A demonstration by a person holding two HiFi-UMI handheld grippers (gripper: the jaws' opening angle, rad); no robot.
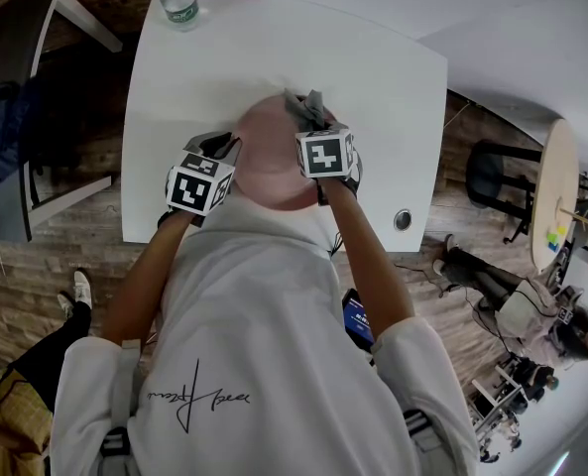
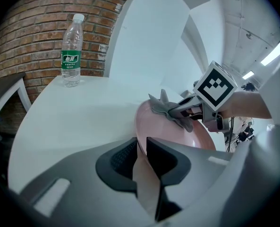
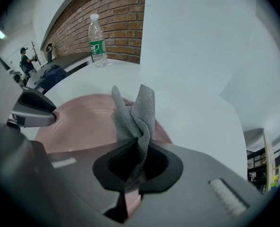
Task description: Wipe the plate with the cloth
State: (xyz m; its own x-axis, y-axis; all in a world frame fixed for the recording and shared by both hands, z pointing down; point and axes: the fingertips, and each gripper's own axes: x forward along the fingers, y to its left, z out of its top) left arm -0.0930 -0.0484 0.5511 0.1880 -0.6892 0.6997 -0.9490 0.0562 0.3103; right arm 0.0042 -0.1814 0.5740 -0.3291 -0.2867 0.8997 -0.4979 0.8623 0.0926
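While the left gripper [image 2: 140, 145] is clamping its jaws on the near rim of the pink plate [image 2: 173, 131], the right gripper [image 3: 139, 150] is pinching the grey cloth [image 3: 136, 110] at the plate's far rim on the white table [image 1: 373, 77].

Arms and grippers of the person, placed relative to the plate [image 1: 272, 172]. Both bare forearms extend forward from white sleeves [image 1: 95, 385]. The left arm [image 1: 135, 281] runs to the plate's left edge and the right arm [image 1: 373, 256] to its right edge. The left gripper [image 2: 140, 157] has its jaws closed on the plate's near rim, which passes up between the pads; its marker cube [image 1: 198, 182] faces upward. The right gripper [image 3: 136, 148] has its jaws pinched on the cloth [image 3: 139, 110], which stands above them in a twisted tuft over the plate's far right part. In the left gripper view, the right gripper enters from the right, above the plate.
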